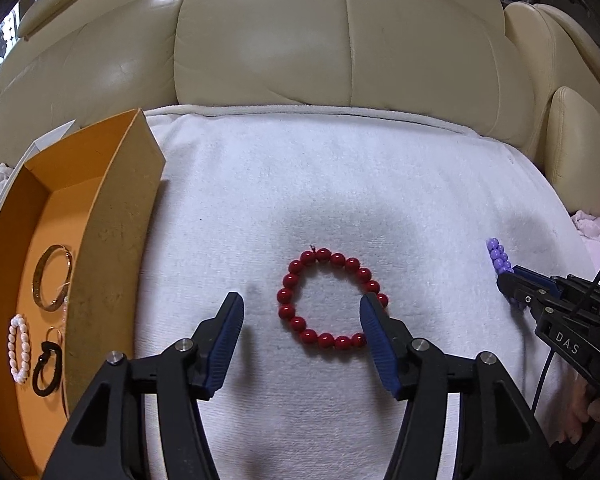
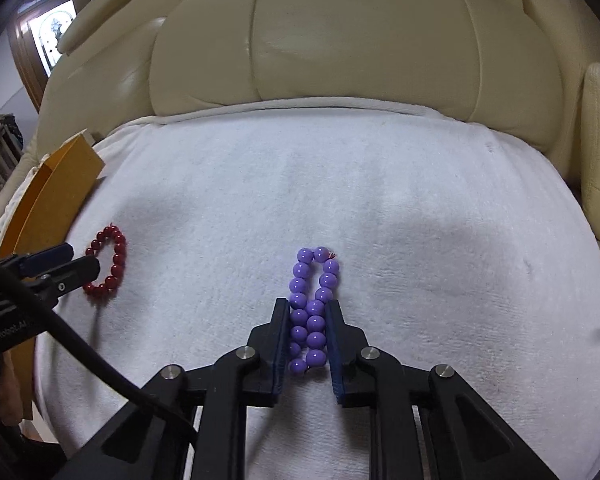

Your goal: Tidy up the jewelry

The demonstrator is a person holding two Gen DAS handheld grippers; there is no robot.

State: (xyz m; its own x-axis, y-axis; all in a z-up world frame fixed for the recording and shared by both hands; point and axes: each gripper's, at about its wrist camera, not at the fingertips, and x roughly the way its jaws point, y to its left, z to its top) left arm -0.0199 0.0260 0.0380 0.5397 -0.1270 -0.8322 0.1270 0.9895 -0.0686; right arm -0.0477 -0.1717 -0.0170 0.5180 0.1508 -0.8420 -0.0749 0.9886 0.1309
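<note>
A red bead bracelet (image 1: 332, 300) lies flat as a ring on the white towel (image 1: 340, 184). My left gripper (image 1: 302, 306) is open just above it, its right finger over the ring's right side. It also shows in the right wrist view (image 2: 108, 260). A purple bead bracelet (image 2: 312, 308) is squeezed into a narrow loop between the pads of my right gripper (image 2: 308, 308), which is shut on it. Its far end shows in the left wrist view (image 1: 498, 258). An orange box (image 1: 112, 240) stands at the left and holds other jewelry.
Inside the box lie a gold bangle (image 1: 52, 278), a white pearl bracelet (image 1: 19, 348) and a black hair tie (image 1: 47, 368). The towel covers a cream leather sofa (image 1: 332, 48) whose backrest rises behind. Pink cloth (image 1: 594, 226) lies at the right edge.
</note>
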